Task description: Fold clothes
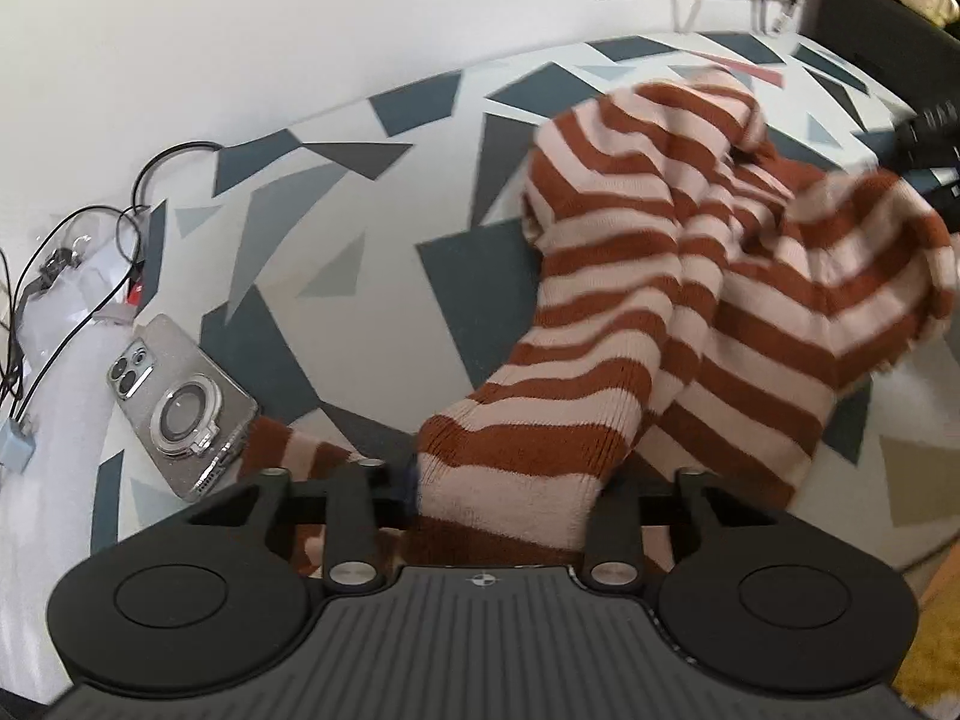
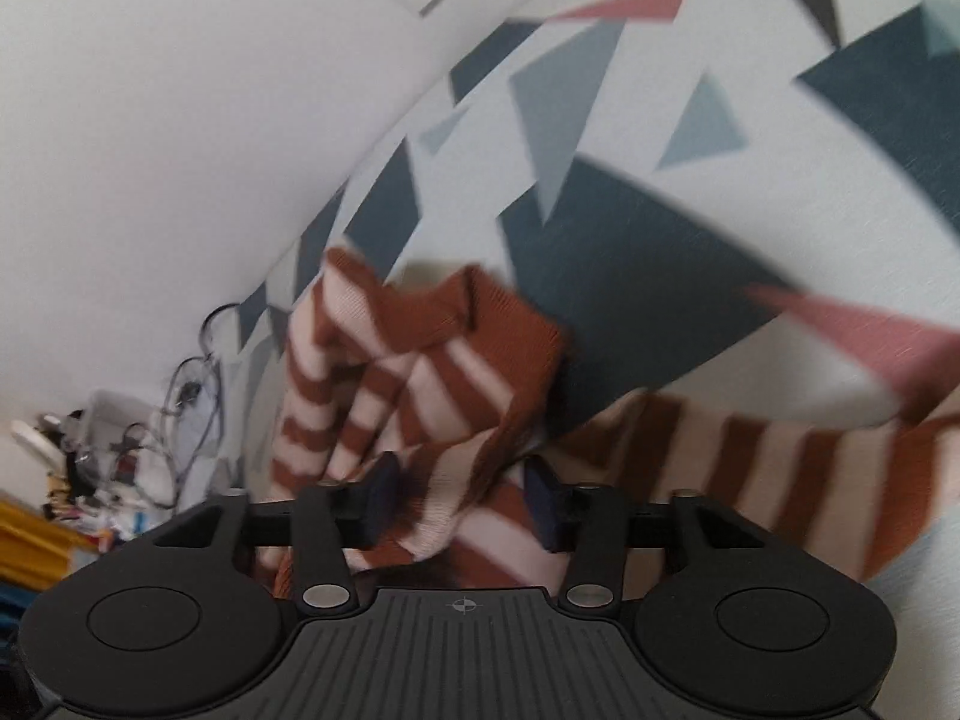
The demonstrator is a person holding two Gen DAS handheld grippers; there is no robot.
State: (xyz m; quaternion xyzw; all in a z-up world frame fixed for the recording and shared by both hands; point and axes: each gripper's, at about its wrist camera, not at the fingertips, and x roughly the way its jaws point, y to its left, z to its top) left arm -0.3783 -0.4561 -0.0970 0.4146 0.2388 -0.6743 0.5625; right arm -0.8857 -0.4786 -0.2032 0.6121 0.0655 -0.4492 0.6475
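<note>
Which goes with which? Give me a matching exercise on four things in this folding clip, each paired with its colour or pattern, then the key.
Things
1. sweater
2. bed cover
3. phone
4. wall

Descriptions
A. plain white
B. rust and pale pink stripes
C. silvery glitter case with a ring on its back
D. white with grey and blue triangles

Pairs: 1-B, 2-D, 3-C, 4-A

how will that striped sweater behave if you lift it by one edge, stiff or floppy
Probably floppy: the striped sweater already lies in soft humps and folds on the patterned sheet. It likely sags and trails, since one part stretches away sideways in the right wrist view. The ribbed knit looks grippy, so it should not slip easily.
</note>
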